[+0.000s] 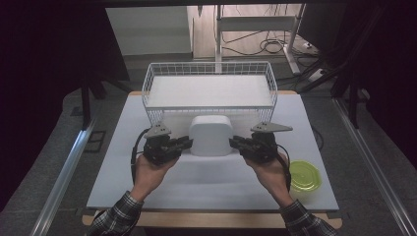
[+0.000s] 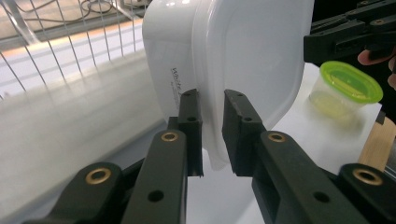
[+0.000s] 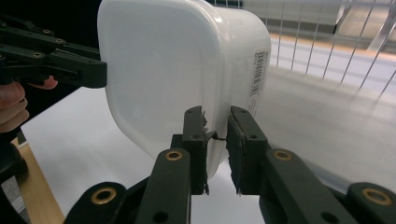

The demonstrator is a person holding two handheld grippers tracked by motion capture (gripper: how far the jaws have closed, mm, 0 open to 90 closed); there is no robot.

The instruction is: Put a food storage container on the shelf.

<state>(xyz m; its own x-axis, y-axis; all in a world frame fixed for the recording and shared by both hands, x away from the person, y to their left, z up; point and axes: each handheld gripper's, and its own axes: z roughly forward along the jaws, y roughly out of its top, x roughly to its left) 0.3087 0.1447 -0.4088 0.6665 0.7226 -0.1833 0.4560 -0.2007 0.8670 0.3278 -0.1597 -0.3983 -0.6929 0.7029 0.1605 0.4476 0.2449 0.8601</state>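
Both grippers pinch box (image 1: 211,135) rim: left gripper (image 1: 186,143) on its left edge, right gripper (image 1: 235,143) on its right. Box sits just before basket (image 1: 147,83). Lift level, hands matched, clear basket wall, then lower inside.

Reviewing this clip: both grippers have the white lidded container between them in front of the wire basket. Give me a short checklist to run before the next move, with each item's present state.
1. Left gripper clamped on the rim of the white container: ok, jaws shut on its edge.
2. Right gripper clamped on the opposite rim: ok.
3. Container held level between both hands: ok in the high view.
4. Lid seated all round: cannot tell; the far edge is hidden.
5. Wire basket has free floor space: ok.
6. Green-lidded tub out of the path: ok, it sits at the table's right front corner, apart from the container.
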